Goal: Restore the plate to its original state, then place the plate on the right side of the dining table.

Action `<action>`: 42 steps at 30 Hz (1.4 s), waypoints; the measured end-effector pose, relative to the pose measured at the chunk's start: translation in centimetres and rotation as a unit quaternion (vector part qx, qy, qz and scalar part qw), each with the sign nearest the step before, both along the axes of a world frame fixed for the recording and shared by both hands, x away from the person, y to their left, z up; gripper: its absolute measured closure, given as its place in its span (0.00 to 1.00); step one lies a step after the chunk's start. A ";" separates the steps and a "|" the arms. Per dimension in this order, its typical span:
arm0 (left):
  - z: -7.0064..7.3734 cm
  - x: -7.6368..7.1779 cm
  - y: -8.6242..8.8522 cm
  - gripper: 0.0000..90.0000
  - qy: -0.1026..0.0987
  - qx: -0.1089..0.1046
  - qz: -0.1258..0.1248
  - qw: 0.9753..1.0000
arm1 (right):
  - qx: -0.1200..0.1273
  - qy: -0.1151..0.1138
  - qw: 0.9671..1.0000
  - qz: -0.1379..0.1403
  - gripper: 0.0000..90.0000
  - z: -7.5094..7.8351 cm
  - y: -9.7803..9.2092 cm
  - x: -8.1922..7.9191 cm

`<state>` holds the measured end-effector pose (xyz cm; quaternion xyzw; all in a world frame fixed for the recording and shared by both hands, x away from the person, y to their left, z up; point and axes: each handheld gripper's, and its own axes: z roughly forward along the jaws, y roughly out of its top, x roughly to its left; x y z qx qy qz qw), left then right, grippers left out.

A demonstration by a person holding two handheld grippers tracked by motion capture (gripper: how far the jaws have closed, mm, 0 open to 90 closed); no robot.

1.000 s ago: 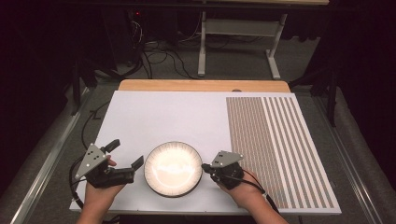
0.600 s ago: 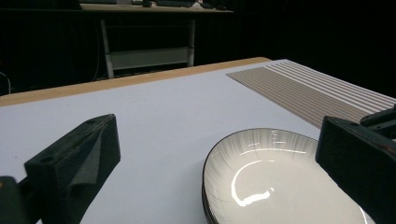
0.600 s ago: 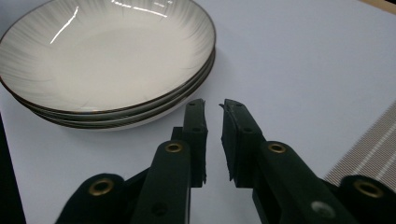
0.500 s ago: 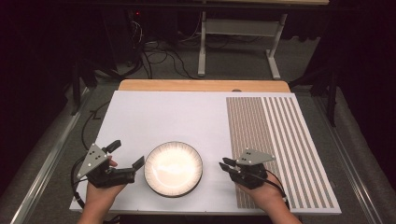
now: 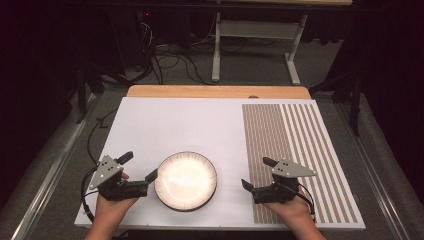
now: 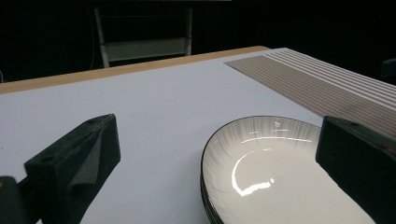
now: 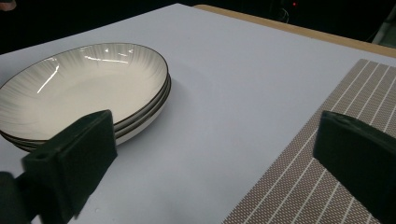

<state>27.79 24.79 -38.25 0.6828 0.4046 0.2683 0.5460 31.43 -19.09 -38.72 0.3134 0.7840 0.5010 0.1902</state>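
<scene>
The bench [image 5: 165, 125] has a smooth, matte white top, with a woven brown placemat [image 5: 300, 160] striped in pale lines over its right part, and near the front edge, left of centre, stands a short stack of glossy round plates [image 5: 186, 180], white with fine ribbing and a thin dark rim. The left gripper [image 5: 138, 167] sits wide open just beside the stack's left edge, and the right gripper [image 5: 256, 173], also wide open, rests over the placemat's left edge, apart from the plates. The glaze looks slick and the rims thin, so hard jaws closing on one rim could slip off, tip the top plate, or drag the whole stack across the smooth bench.
</scene>
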 end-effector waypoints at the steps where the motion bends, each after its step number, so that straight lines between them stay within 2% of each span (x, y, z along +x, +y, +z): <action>1: 0.0 0.0 -0.1 0.00 0.000 0.000 -0.001 1.000 | -0.001 -0.003 1.000 -0.007 0.00 0.0 0.0 -0.1; 2: 0.0 0.1 -0.1 0.00 0.001 0.002 -0.001 1.000 | -0.001 -0.011 1.000 -0.010 0.00 0.1 0.0 -0.2; 6: -0.1 0.2 -0.5 0.00 0.001 0.006 -0.002 1.000 | 0.006 -0.015 1.000 -0.016 0.00 0.1 -0.3 -0.2; 13: -0.1 0.4 -0.9 0.00 -0.004 0.002 -0.003 1.000 | 0.012 -0.024 0.999 -0.021 0.00 0.4 -0.9 -0.3; 16: -0.2 0.6 -1.0 0.00 -0.001 0.000 -0.007 1.000 | 0.016 -0.033 0.999 -0.022 0.00 0.6 -0.9 -0.4; 22: -0.1 0.4 -0.9 0.00 0.002 0.001 -0.009 1.000 | 0.015 -0.023 0.999 -0.023 0.02 0.5 -0.6 -0.5; 24: 0.0 0.3 -0.8 0.00 0.004 0.001 -0.007 1.000 | 0.012 -0.023 0.999 -0.020 0.07 0.5 -0.4 -0.4; 25: 0.0 0.3 -0.8 0.00 0.002 0.001 -0.005 1.000 | 0.007 -0.021 1.000 -0.015 0.13 0.6 -0.3 -0.4; 26: 0.0 0.3 -0.8 0.00 0.002 0.001 -0.005 1.000 | 0.007 -0.021 1.000 -0.015 0.13 0.6 -0.3 -0.4; 27: 0.2 0.1 -0.8 0.00 -0.001 0.000 -0.002 1.000 | 0.002 -0.024 1.000 -0.010 0.23 0.7 0.0 -0.5; 28: 0.2 0.1 -0.7 0.00 0.000 0.000 0.001 1.000 | 0.000 -0.024 1.000 -0.007 0.27 0.8 0.1 -0.4; 29: 0.2 0.1 -0.6 0.00 0.001 0.001 0.001 1.000 | -0.001 -0.019 1.000 -0.004 0.36 0.9 0.3 -0.5; 31: 0.2 0.1 -0.5 0.00 0.002 -0.002 0.001 1.000 | 0.002 -0.023 1.000 0.006 0.44 1.0 0.6 -0.4; 34: 0.2 0.1 -0.3 0.00 -0.001 -0.004 0.003 1.000 | -0.004 -0.017 1.000 0.016 0.59 1.2 1.2 -0.3; 36: 0.3 0.0 -0.3 0.00 -0.003 -0.005 0.003 1.000 | -0.012 -0.013 1.000 0.015 0.65 1.3 1.7 -0.3; 39: 0.3 0.0 -0.2 0.00 -0.005 -0.009 0.002 1.000 | -0.039 -0.012 0.999 0.020 0.73 1.4 2.5 -0.3; 41: 0.3 0.0 -0.1 0.00 -0.005 -0.006 0.002 1.000 | -0.046 -0.006 0.999 0.029 0.81 1.3 3.1 -0.2; 42: 0.3 0.0 -0.1 0.00 -0.005 -0.006 0.002 1.000 | -0.046 -0.006 0.999 0.029 0.81 1.3 3.1 -0.2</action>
